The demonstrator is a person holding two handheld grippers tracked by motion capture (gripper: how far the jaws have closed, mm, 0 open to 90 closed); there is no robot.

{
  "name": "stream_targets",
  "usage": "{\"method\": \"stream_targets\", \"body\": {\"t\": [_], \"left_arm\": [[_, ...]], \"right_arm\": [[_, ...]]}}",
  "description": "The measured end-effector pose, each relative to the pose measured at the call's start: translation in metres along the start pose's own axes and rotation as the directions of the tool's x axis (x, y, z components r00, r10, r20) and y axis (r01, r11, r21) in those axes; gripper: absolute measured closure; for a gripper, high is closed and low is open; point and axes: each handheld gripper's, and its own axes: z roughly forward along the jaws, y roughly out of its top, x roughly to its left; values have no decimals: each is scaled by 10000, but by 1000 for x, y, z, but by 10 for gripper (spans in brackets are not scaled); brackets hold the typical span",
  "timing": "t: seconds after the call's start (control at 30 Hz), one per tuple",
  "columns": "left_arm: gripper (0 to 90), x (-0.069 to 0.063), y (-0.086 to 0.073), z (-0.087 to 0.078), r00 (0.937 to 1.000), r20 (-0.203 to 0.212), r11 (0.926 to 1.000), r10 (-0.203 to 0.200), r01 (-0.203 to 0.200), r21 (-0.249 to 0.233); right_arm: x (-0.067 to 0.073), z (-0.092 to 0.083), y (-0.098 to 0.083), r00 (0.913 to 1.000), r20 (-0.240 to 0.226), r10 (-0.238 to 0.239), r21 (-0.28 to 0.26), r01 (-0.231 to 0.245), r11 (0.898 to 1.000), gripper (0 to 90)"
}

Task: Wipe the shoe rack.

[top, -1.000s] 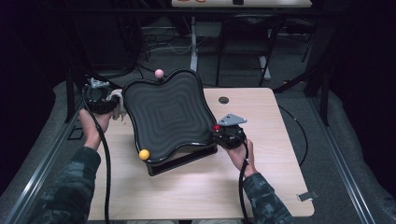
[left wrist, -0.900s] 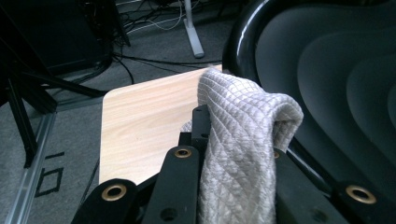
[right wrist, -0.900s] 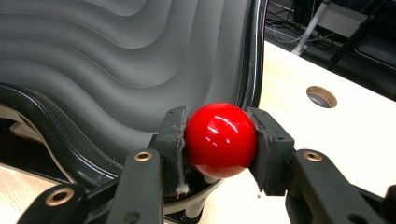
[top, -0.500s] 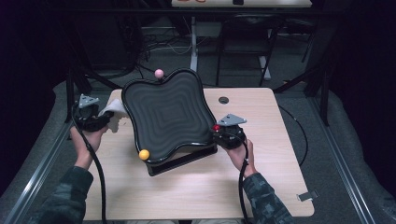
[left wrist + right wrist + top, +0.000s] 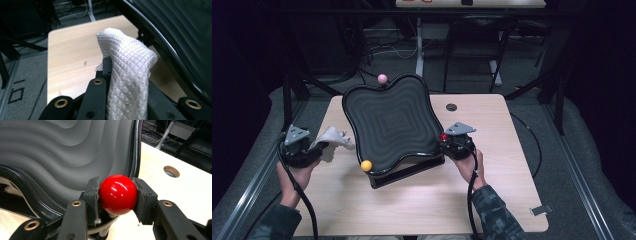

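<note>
R gripper point(image 5: 117, 195) was clamped on the red ball point(image 5: 118, 194), one pad pressed to each side of it. That ball was a knob at the near-R corner of the black wavy tray point(image 5: 387, 125); in the high view it sat at the tray's edge just by the R hand point(image 5: 468, 165). L gripper point(image 5: 120, 82) was closed tight on a white quilted cloth point(image 5: 127, 75), which stood up betw. the jaws and flopped over to one side. In the high view the L gripper point(image 5: 319, 147) sat at the table's L edge w/ the cloth point(image 5: 332, 140) just beside the tray's L rim, not clearly touching it. Tray was tilted, on a dark base, mid-table point(image 5: 512, 200). Yellow ball point(image 5: 366, 165) at near-L corner, pink ball point(image 5: 382, 78) at far corner.
</note>
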Motion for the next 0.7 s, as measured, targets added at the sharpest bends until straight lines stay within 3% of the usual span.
{"method": "stream_targets", "body": {"t": [0.33, 0.7], "left_arm": [[844, -18, -38, -7, 9987, 451, 9975, 235, -264, 649], [844, -50, -66, 5, 9904, 1294, 9877, 487, -670, 1410]], "right_arm": [[0, 0, 0, 10000, 12, 20, 1, -20, 10000, 601], [1, 0, 0, 9999, 100, 27, -12, -27, 10000, 601]]}}
